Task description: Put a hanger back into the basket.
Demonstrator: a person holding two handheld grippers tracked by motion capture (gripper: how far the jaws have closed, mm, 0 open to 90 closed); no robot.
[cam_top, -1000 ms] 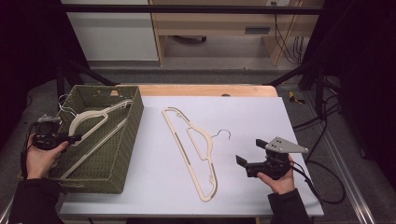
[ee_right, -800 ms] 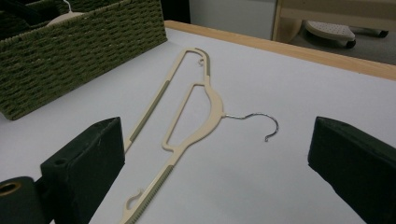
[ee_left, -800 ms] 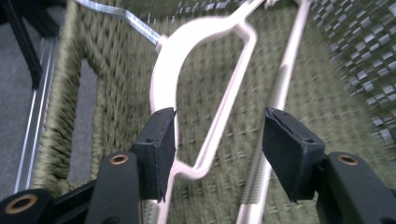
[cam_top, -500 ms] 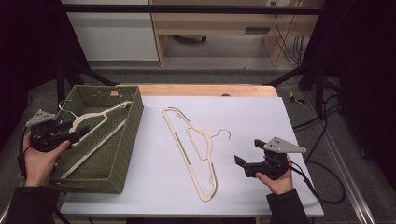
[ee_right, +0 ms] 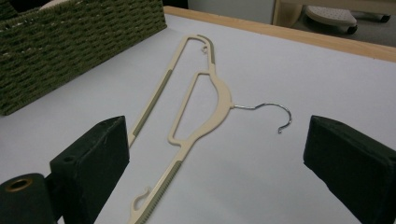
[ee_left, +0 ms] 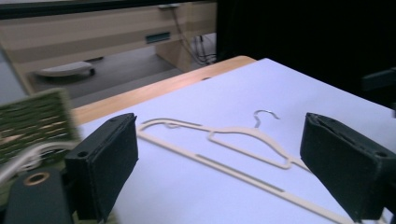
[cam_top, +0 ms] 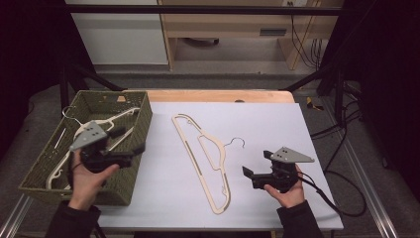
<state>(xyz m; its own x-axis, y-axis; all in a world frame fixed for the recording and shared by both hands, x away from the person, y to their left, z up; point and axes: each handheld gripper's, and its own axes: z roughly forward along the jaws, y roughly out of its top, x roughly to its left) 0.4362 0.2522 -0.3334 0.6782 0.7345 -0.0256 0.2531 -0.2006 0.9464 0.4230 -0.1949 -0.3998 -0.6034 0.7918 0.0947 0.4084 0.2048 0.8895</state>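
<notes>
- Left gripper (cam_top: 130, 150) has swung right from the basket's left side to its right wall; jaws have just been opening, nothing between them, aimed at the table hanger (cam_top: 205, 156), likely the next pick
- Right gripper (cam_top: 249, 173) unmoved, jaws apart and empty, near right, just beside that hanger, probably waiting
- Basket (cam_top: 132, 183) at left holds another hanger (cam_top: 106, 120), judged already stowed
- Table (cam_top: 277, 119) otherwise bare

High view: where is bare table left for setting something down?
Bare table lies right of the hanger, out to the far right corner, and between the hanger and the basket. The basket, already holding a hanger, is crowded.
</notes>
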